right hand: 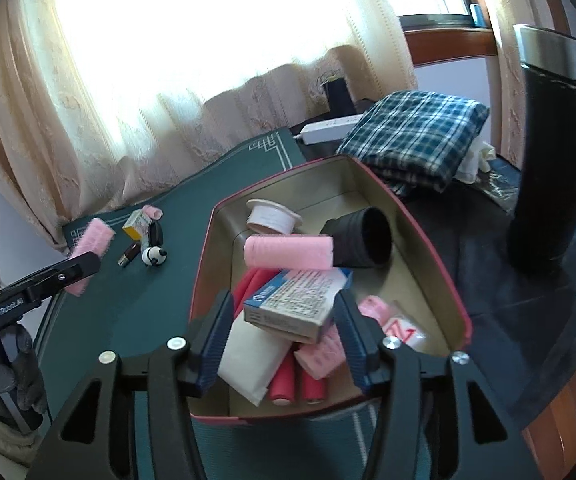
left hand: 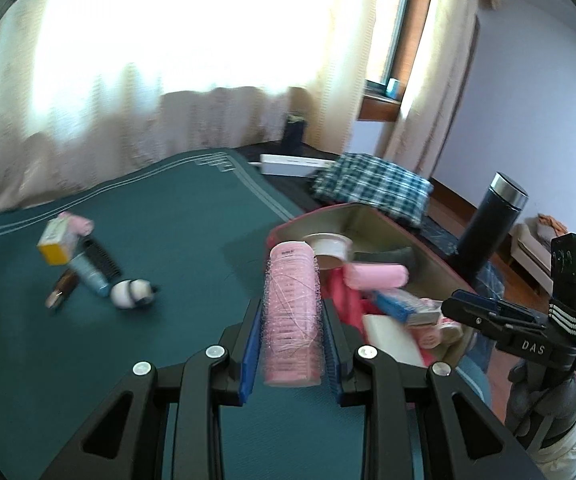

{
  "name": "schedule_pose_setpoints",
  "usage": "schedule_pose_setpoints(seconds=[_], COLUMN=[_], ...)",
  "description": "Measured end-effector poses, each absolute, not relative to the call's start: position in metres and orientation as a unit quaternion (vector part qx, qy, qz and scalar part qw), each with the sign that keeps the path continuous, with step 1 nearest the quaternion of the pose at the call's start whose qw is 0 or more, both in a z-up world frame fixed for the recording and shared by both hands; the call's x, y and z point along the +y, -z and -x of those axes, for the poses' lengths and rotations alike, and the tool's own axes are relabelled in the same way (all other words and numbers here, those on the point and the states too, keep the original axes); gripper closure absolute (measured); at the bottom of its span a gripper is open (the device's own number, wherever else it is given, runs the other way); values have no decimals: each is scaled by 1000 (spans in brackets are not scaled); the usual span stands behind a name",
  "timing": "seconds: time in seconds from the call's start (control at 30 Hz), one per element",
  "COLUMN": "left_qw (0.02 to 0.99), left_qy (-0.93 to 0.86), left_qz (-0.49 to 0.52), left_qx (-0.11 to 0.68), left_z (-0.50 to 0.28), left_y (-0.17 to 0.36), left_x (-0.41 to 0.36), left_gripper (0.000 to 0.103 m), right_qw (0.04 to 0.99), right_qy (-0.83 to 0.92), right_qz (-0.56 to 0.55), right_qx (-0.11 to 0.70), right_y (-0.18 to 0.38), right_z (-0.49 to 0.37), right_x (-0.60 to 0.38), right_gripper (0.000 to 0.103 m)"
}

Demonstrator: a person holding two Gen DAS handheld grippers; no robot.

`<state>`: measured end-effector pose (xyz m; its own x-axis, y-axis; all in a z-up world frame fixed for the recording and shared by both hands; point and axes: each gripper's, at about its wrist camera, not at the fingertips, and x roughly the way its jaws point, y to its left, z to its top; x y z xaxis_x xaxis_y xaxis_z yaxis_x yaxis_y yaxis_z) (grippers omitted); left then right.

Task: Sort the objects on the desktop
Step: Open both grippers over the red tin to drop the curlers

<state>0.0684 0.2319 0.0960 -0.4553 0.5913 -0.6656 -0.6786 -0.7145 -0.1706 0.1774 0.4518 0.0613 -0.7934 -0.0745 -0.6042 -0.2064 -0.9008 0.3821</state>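
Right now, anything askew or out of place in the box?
The blue-and-white carton sits tilted on top of the pile in the red box, one end propped up, between the open right gripper fingers. Nothing looks spilled or damaged.

We see a pale pink hair roller (left hand: 291, 312) between blue finger pads (left hand: 251, 344), and a teal mat (left hand: 168, 220) edged with white lines. Our red-rimmed box (right hand: 440, 280) has a beige inside; in it lies a blue-and-white carton (right hand: 296, 304). Beyond lie a blue-and-white checked cloth (right hand: 416, 136), a black flask (right hand: 548, 168) with a silver cap and a black-and-white panda figure (right hand: 154, 257).
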Motion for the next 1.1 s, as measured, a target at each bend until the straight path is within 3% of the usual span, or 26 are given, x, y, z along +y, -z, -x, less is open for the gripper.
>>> schedule_pose_setpoints(seconds=[0.37,0.4,0.43,0.47,1.1], left_qw=[434,435,437,436,343], left_qy=[-808,-805,-803,-805,-852], left_qz=[392,397,400,398,392], left_qx=[74,70,63,54,54], left_z=[-67,-66,-64,-62,-36], left_y=[-82,-79,-77,-76,-56], left_x=[308,312,313,313,239], left_gripper=[72,56,30,21,20], right_qw=[41,41,41,40,2], right_qy=[-917,-916,-916,-916,-923], right_qz=[309,308,307,306,293], right_qx=[251,253,254,255,249], right_y=[-56,-56,-56,-56,-69], right_z=[-191,-191,-191,-190,-173], right_x=[466,467,467,467,432], right_gripper=[41,41,40,40,36])
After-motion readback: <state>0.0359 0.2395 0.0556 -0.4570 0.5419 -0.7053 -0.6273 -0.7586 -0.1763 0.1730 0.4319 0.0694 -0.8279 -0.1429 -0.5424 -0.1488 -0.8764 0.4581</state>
